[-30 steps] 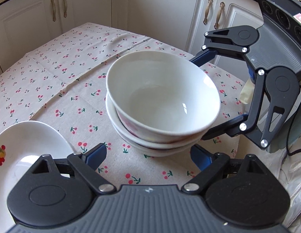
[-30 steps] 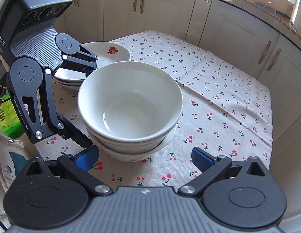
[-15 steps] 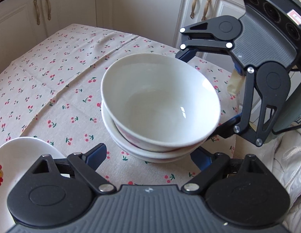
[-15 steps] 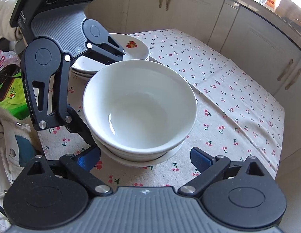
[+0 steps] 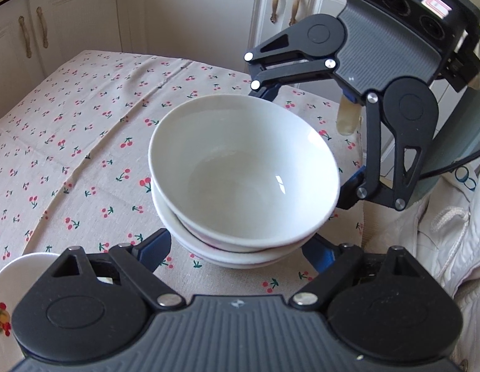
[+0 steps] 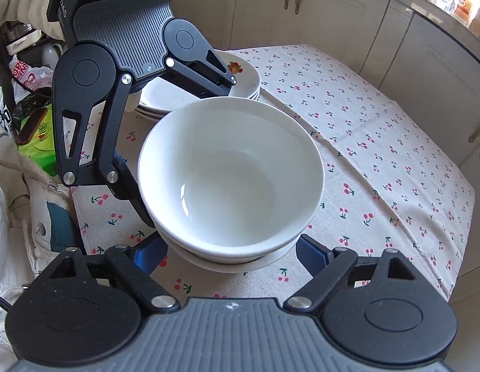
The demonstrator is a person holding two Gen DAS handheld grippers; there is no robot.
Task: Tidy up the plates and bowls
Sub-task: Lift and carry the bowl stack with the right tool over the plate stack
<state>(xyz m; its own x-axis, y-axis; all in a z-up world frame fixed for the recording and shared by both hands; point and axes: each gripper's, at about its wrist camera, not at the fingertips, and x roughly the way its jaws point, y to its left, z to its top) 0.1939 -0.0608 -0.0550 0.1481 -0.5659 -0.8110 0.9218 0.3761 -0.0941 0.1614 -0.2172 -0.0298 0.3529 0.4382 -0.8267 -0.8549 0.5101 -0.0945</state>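
**Nested white bowls bracketed by both grippers**

A stack of glossy white ceramic bowls (image 5: 243, 183) sits on the desk, near its edge on the person's side. The top bowl (image 6: 230, 170) is deep, empty and tipped slightly off level inside the ones beneath it; a thin pinkish band shows on the bowl just under it. The lowest rim (image 5: 240, 259) flares out widest where it meets the cloth.

The left gripper (image 5: 240, 249) has its blue-padded fingers (image 5: 154, 248) spread wide, one on each side of the base of the stack. They lie close to the lowest bowl, but whether the pads touch it cannot be told. The right gripper (image 6: 230, 251) comes at the stack from the opposite side, its fingers (image 6: 314, 252) likewise spread wide on either flank of the bottom bowl, holding nothing. In each wrist view the other gripper shows beyond the bowls, its black linkage arms reaching around the stack.

A stack of shallow white plates with a fruit print (image 6: 240, 77) stands on the desk near the bowls, partly hidden behind the left gripper in the right wrist view; its edge (image 5: 13, 282) shows at the lower left of the left wrist view.

The desk wears a beige tablecloth printed with small red cherries (image 6: 379, 142). Cream cabinet doors with brass handles (image 5: 193, 9) stand behind it.
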